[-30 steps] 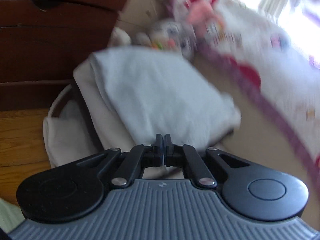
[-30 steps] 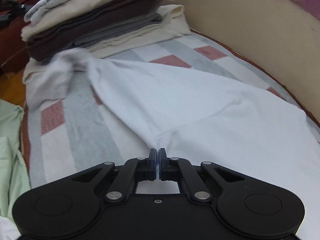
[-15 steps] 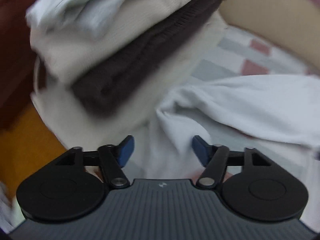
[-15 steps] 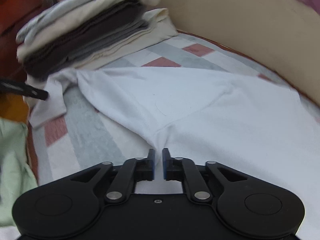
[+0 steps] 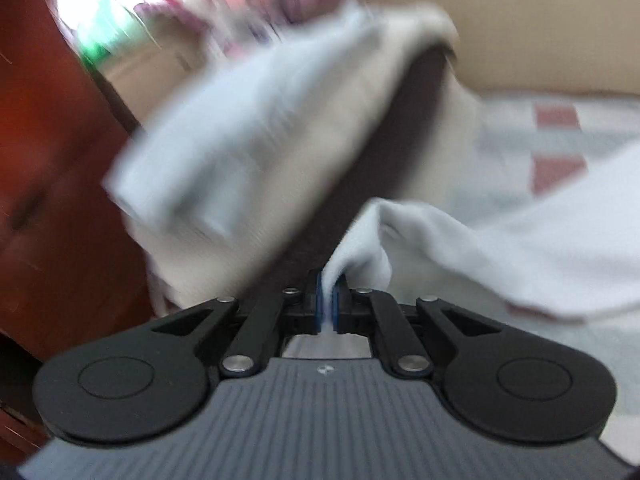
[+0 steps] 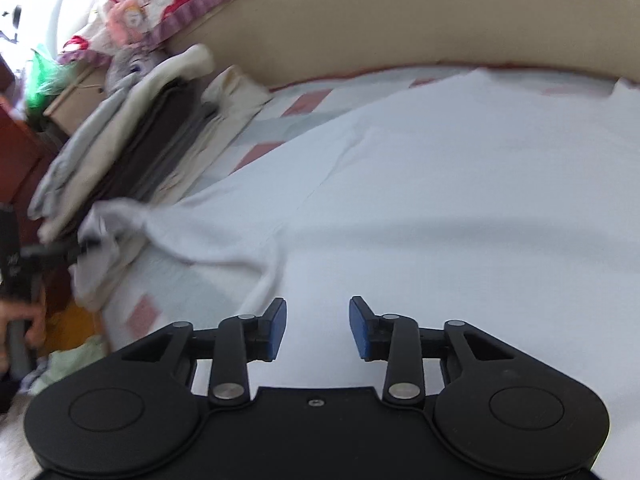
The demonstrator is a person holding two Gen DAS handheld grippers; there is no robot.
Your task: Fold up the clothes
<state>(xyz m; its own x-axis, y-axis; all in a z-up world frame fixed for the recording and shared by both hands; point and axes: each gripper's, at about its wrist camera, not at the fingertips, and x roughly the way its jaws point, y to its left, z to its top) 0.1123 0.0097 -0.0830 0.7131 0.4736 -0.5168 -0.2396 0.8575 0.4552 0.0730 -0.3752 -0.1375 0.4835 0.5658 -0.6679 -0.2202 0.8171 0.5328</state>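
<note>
Left claw [image 5: 331, 298] pinches the white shirt [image 6: 460, 200] edge beside the stack [image 6: 132, 148] (right claw [image 6: 318, 328] opening, empty).

Your right gripper [image 6: 317, 328] hovers over the white shirt [image 6: 460, 208] spread on the checked bedcover [image 6: 276, 126], its jaws opening with nothing between them. At far left your left gripper [image 6: 86, 246] pinches the shirt's sleeve beside the stack of folded clothes [image 6: 132, 136].
</note>
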